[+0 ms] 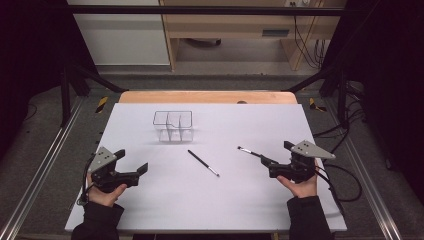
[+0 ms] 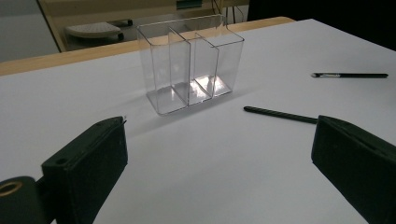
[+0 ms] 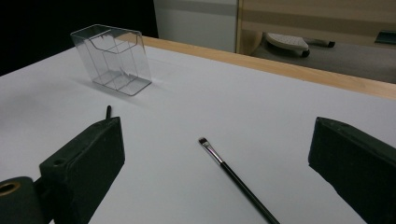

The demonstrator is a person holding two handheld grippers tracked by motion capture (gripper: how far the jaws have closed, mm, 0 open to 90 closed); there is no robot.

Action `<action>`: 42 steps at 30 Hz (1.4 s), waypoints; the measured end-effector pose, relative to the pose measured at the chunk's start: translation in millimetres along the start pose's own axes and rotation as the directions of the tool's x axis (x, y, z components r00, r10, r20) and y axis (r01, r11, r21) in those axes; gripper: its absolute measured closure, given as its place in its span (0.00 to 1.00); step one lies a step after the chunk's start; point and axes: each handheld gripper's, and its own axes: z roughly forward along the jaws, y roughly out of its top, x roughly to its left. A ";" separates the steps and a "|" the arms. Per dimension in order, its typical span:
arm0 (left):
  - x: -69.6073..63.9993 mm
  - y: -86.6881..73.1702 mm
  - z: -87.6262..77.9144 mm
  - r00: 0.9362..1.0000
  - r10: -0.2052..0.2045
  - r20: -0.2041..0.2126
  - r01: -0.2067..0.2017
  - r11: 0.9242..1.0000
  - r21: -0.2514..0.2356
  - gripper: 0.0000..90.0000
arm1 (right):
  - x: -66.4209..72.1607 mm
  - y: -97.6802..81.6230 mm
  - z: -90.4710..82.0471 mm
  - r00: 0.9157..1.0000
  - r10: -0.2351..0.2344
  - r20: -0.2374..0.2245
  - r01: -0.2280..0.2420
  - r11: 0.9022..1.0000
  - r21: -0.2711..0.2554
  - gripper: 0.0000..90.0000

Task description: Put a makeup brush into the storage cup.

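- The small brush (image 3: pixel 236 179) lies flat at lower centre of the right gripper view: light, thin, stiff, likely to roll; best pinched mid-handle.
- The right gripper (image 3: pixel 217 163) straddles it, fingers wide, empty.
- The left gripper (image 1: pixel 134 162), also wide, holds nothing.
- A second brush (image 1: pixel 203 162) and clear organiser (image 1: pixel 173 126) sit mid-surface (image 1: pixel 250 210).

Each claw, the left claw (image 1: pixel 134 161) and the right claw (image 1: pixel 275 153) alike, is a matt black body topped by a grey three-cornered plate dotted with small dark holes, and a black cable trails from it, looping widely beside the right one. Seen from the gripper views, the jaws are thick, blocky black slabs with blunt slanted ends, with a brass-coloured ring at the base of one. The person wears dark long sleeves with ribbed cuffs.
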 end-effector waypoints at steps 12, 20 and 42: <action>-2.8 -5.2 1.6 1.000 0.008 0.005 -0.008 0.999 0.031 0.04 | -0.6 2.3 -3.9 1.000 -0.023 0.001 0.023 0.999 0.030 0.06; -4.6 -5.6 2.4 1.000 0.020 0.003 -0.020 0.999 0.033 0.04 | 2.7 5.2 -0.2 0.999 -0.039 0.008 0.038 0.998 0.045 0.06; -4.0 -6.1 2.8 1.000 0.018 -0.001 -0.018 0.999 0.030 0.04 | -1.7 15.0 31.7 0.998 -0.062 0.029 0.057 0.989 0.133 0.07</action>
